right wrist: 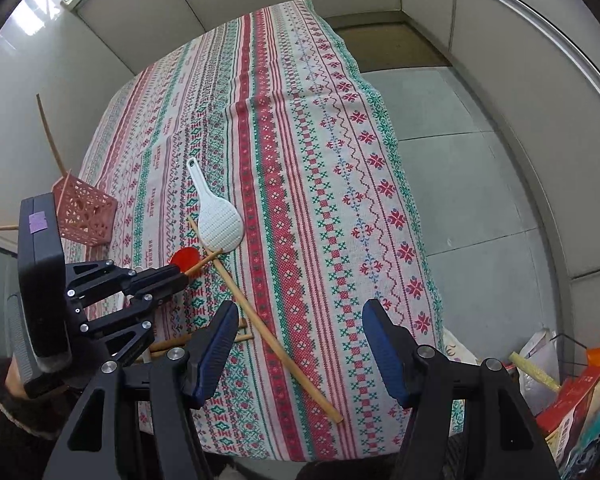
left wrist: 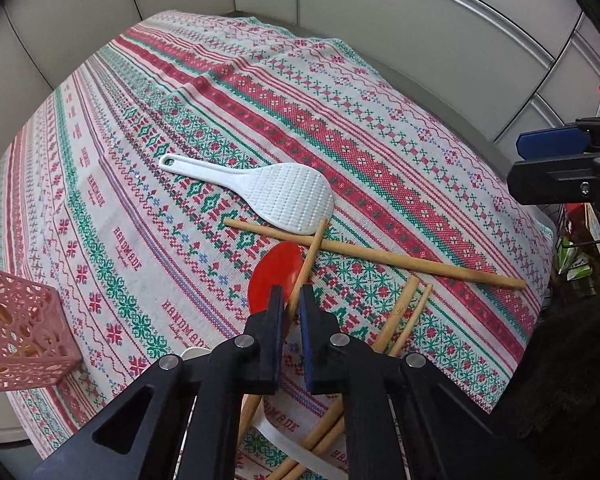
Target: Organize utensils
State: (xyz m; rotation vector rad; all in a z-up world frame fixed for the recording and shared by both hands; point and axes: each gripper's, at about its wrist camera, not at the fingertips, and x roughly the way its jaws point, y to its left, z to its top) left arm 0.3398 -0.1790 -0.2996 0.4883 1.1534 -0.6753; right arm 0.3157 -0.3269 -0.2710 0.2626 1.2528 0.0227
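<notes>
The left gripper [left wrist: 290, 294] pinches a slim bamboo chopstick [left wrist: 310, 256] over the round red plastic spoon [left wrist: 274, 272] near the desk's front edge — the right gripper [right wrist: 300, 344] hangs spread wide, holding nothing — just beyond lies the white ridged rice paddle [left wrist: 268, 192].

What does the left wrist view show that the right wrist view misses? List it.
Only left wrist: the left claw shut on a chopstick, seen close, with more chopsticks beneath. Only right wrist: sticks standing in the basket, and the right claw wide open. Both: white paddle, red spoon, long stick.
</notes>
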